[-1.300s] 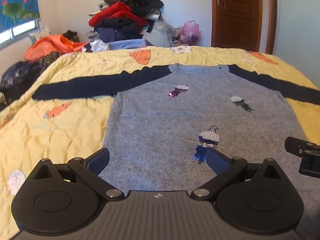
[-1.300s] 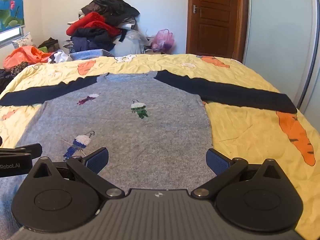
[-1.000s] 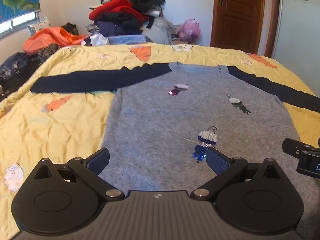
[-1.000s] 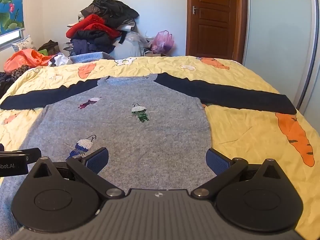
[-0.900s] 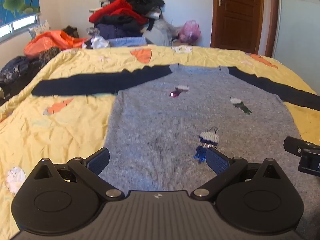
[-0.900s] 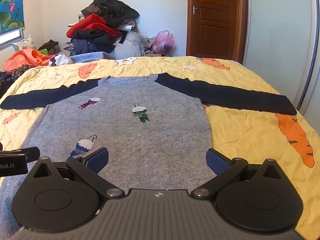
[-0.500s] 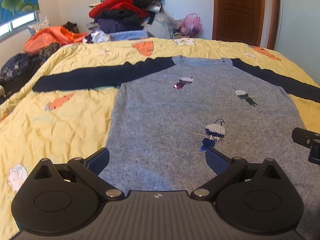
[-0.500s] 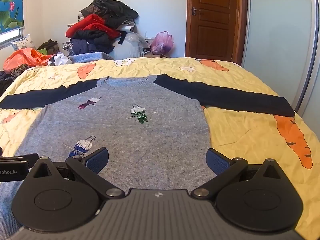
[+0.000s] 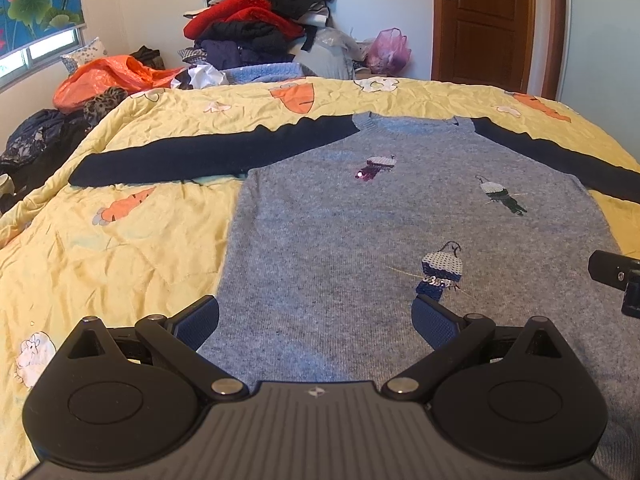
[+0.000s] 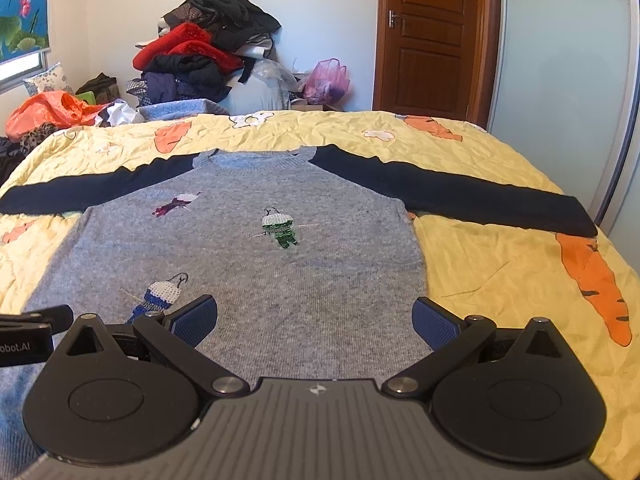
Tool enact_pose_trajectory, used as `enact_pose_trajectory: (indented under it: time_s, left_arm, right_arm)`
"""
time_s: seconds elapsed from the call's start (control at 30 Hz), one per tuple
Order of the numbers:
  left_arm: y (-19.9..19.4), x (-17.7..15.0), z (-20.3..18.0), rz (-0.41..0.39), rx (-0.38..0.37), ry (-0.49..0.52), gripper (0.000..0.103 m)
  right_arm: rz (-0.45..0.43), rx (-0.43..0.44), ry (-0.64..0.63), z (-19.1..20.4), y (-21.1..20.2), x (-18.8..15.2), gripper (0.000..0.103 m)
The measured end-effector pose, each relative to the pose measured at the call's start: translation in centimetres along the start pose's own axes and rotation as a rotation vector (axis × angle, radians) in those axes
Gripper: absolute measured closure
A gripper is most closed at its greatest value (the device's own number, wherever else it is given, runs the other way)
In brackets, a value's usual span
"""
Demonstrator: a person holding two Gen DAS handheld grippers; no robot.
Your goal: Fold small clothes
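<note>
A small grey sweater with navy sleeves and sequin bird patches lies flat, face up, on a yellow bedspread, both sleeves spread sideways. My left gripper hovers open over the hem near the sweater's left edge, nothing between its blue pads. My right gripper hovers open over the hem toward the right edge, also empty. Each gripper shows at the side of the other's view: the right one, the left one.
A heap of red, black and blue clothes is piled beyond the bed's far edge, with an orange bag and a pink bag. A brown door stands behind. Bare bedspread lies on both sides of the sweater.
Both grippers stay open over the hem; the views shift only slightly, the left one having dipped a little closer. The sweater has not moved.
</note>
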State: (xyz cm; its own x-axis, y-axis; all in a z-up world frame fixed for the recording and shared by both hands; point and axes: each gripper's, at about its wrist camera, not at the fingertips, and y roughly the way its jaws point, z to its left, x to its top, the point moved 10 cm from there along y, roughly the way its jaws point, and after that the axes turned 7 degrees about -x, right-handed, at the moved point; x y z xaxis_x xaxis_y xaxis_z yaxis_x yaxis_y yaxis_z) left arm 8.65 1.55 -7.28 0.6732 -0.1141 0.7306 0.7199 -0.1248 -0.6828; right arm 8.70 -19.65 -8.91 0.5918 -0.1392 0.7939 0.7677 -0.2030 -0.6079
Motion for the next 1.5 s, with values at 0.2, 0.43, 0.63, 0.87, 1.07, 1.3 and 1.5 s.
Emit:
enact_pose_trajectory:
  time_s: [0.2, 0.43, 0.63, 0.87, 1.07, 1.3, 1.5]
  left_arm:
    - [0.7, -0.2, -0.1, 0.014, 0.001, -0.005, 0.000]
    - [1.4, -0.4, 0.0, 0.028, 0.011, -0.005, 0.000]
    - [1.6, -0.4, 0.1, 0.032, 0.016, -0.006, 0.000]
    - [1.7, -0.5, 0.1, 0.033, 0.019, -0.003, 0.000]
    - [1.7, -0.4, 0.1, 0.033, 0.021, -0.002, 0.000]
    - [1.6, -0.4, 0.1, 0.034, 0.024, -0.001, 0.000]
    - [1.7, -0.5, 0.1, 0.037, 0.026, 0.002, 0.000]
  right_arm:
    - [0.003, -0.001, -0.011, 0.2, 0.6, 0.2, 0.000]
    - [0.009, 0.002, -0.006, 0.1, 1.2, 0.4, 0.000]
    - [0.017, 0.004, -0.002, 0.2, 1.6, 0.1, 0.000]
    - [0.020, 0.004, 0.004, 0.1, 1.7, 0.0, 0.000]
    - [0.024, 0.005, 0.011, 0.0, 1.8, -0.1, 0.000]
    - [0.023, 0.007, 0.009, 0.1, 1.8, 0.0, 0.000]
    - [0.028, 0.005, 0.008, 0.0, 2.0, -0.1, 0.000]
